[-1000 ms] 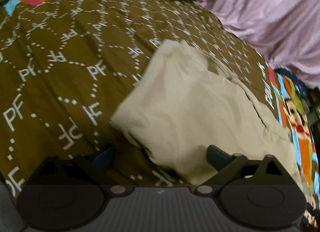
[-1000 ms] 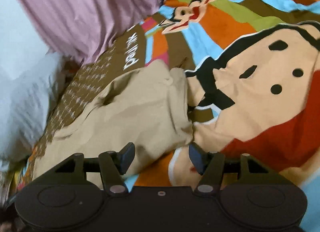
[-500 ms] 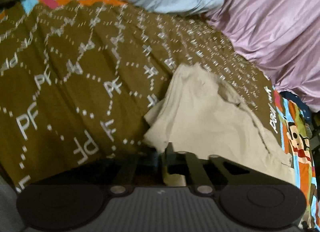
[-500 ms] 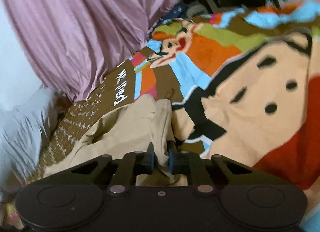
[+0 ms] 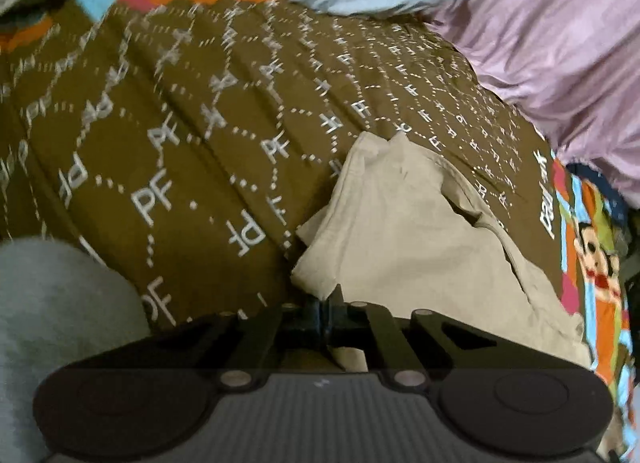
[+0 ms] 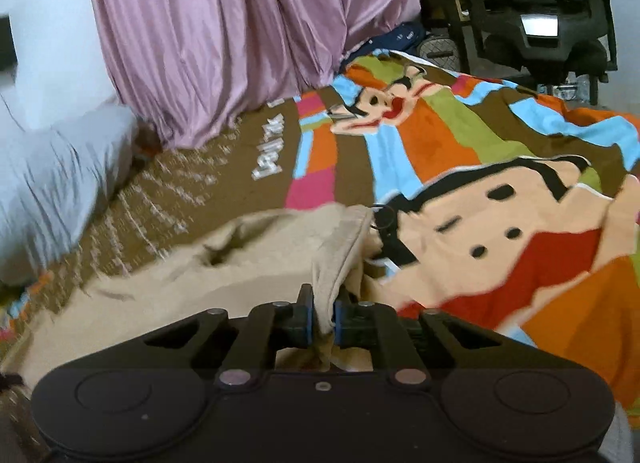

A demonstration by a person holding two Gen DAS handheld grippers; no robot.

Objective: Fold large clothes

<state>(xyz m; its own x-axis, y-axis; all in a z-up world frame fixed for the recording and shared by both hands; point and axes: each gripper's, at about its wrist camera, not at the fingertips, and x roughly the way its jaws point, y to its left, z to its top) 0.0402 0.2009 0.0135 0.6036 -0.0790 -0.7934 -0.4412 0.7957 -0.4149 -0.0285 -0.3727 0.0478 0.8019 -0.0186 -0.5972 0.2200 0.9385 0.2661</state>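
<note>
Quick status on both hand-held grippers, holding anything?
Left hand-held gripper: closed on a corner of the beige garment.
Right hand-held gripper: closed on the same garment's bunched edge.

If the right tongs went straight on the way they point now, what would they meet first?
Probably the beige garment itself: the right tongs are shut on a bunched fold of it, and more cloth lies directly ahead. Beyond it is the colourful bedspread, then the pink curtain; depth is unclear.
</note>
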